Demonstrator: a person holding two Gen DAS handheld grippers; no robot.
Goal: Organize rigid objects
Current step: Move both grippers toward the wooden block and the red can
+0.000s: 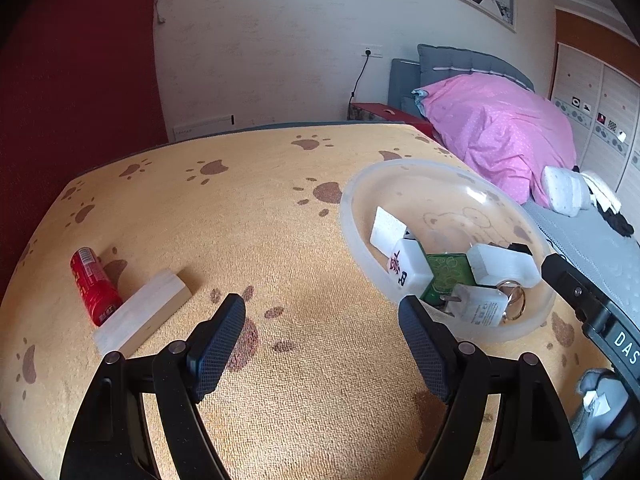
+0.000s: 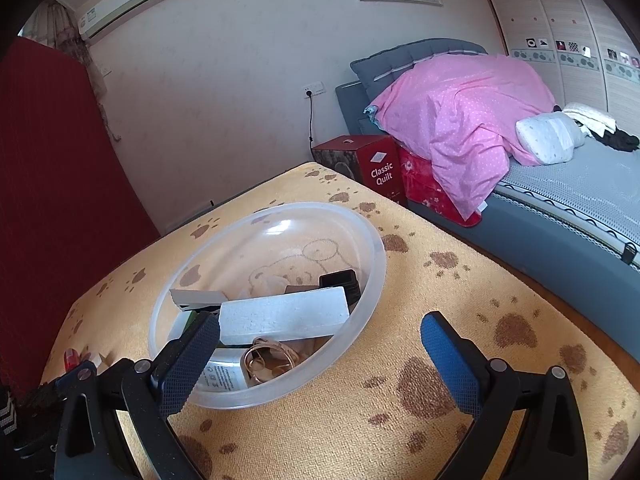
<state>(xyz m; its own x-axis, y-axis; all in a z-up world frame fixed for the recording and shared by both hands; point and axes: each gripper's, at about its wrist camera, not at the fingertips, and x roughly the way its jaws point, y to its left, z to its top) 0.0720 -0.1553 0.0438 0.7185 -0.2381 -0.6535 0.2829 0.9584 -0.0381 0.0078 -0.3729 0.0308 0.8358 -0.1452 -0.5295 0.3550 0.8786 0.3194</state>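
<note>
A clear plastic bowl (image 1: 516, 330) (image 2: 372, 276) sits on the yellow paw-print cloth. It holds a mahjong tile (image 1: 408, 266), a green lighter (image 1: 446, 276), a white block (image 1: 504, 266) (image 2: 284, 316), a white plug (image 1: 478, 308), a ring (image 2: 266, 360) and a black piece (image 2: 340, 282). A red cylinder (image 1: 94, 286) and a wooden block (image 1: 142, 314) lie on the cloth at the left. My left gripper (image 1: 322, 320) is open and empty between the wooden block and the bowl. My right gripper (image 2: 320, 338) is open and empty at the bowl's near rim.
The cloth-covered table (image 1: 280, 208) drops off at its far and right edges. A bed with a pink quilt (image 2: 460, 116) stands to the right, a red box (image 2: 372, 164) beside it. The right gripper's body (image 1: 592, 312) shows at the right of the left wrist view.
</note>
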